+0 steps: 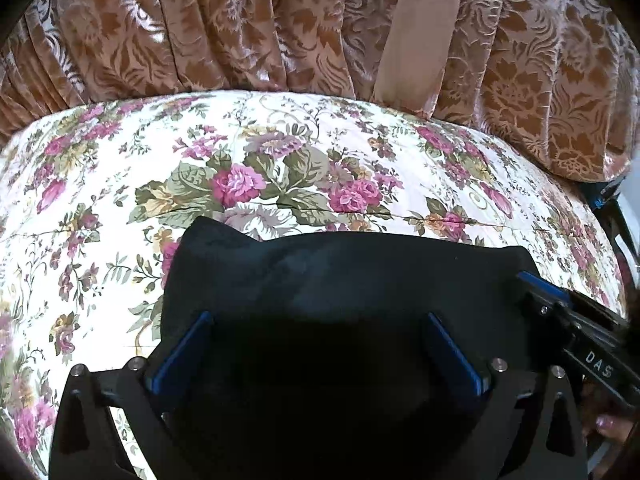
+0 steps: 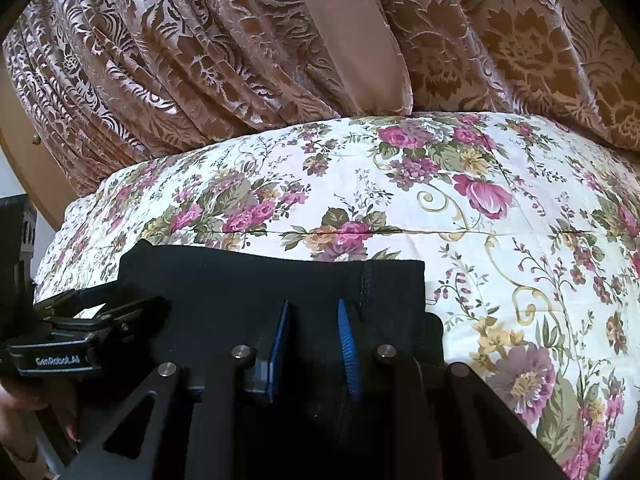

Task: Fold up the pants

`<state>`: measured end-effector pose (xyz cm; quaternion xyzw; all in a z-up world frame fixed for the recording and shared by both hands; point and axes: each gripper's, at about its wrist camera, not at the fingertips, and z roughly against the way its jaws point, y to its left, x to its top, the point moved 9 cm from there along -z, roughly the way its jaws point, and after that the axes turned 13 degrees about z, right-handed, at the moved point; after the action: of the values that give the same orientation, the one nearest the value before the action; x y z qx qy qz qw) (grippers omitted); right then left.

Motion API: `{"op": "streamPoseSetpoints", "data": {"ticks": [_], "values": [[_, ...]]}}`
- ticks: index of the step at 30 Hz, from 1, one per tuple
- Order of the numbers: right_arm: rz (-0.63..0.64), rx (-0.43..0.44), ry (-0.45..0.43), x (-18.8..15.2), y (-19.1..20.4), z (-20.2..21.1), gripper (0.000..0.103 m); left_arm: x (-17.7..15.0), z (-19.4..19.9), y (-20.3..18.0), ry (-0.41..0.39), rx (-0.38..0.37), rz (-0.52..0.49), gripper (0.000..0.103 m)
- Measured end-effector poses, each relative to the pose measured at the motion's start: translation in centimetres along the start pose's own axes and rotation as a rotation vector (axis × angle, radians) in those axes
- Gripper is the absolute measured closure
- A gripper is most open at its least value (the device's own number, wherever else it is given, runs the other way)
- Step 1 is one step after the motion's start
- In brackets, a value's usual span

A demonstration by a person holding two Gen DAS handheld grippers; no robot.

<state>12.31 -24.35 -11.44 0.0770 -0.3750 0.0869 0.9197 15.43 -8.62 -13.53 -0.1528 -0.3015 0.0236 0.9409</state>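
Black pants (image 1: 340, 272) lie folded on a floral bedspread (image 1: 280, 168), and they also show in the right wrist view (image 2: 248, 280). My left gripper (image 1: 320, 320) hangs over the pants with its blue-padded jaws wide apart and nothing between them. My right gripper (image 2: 314, 308) is over the pants' right part, next to a stitched seam (image 2: 364, 288), with its jaws partly apart and not closed on the cloth. The right gripper's body shows at the right edge of the left wrist view (image 1: 576, 328). The left gripper's body shows at the left of the right wrist view (image 2: 80, 332).
A brown patterned curtain (image 1: 240, 32) hangs behind the bed, seen in the right wrist view too (image 2: 200, 60). A plain tan cloth band (image 1: 416, 32) hangs among its folds. A wooden furniture edge (image 2: 24, 152) stands at the left.
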Motion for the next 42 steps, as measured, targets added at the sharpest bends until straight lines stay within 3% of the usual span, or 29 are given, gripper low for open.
{"op": "streamPoseSetpoints", "data": {"ticks": [9,16,26,34,42], "values": [[0.007,0.001,-0.07,-1.3,0.5,2.1,0.079,-1.1,1.6,0.4,-0.055,0.001,-0.003,0.0],[0.123,-0.108,-0.106,-4.1,2.0,5.1,0.075,-2.5,3.0,0.6,-0.088,0.029,-0.008,0.0],[-0.036,-0.028,-0.133,-5.5,0.9,7.4,0.074,-4.8,5.6,1.3,-0.126,0.044,0.007,0.0],[-0.029,-0.065,-0.134,-6.3,0.6,9.1,0.072,-6.1,8.0,3.6,-0.122,0.021,0.109,0.0],[-0.171,-0.021,-0.101,-7.5,-1.6,8.8,0.051,-6.6,8.7,4.1,-0.122,0.018,0.072,0.0]]}}
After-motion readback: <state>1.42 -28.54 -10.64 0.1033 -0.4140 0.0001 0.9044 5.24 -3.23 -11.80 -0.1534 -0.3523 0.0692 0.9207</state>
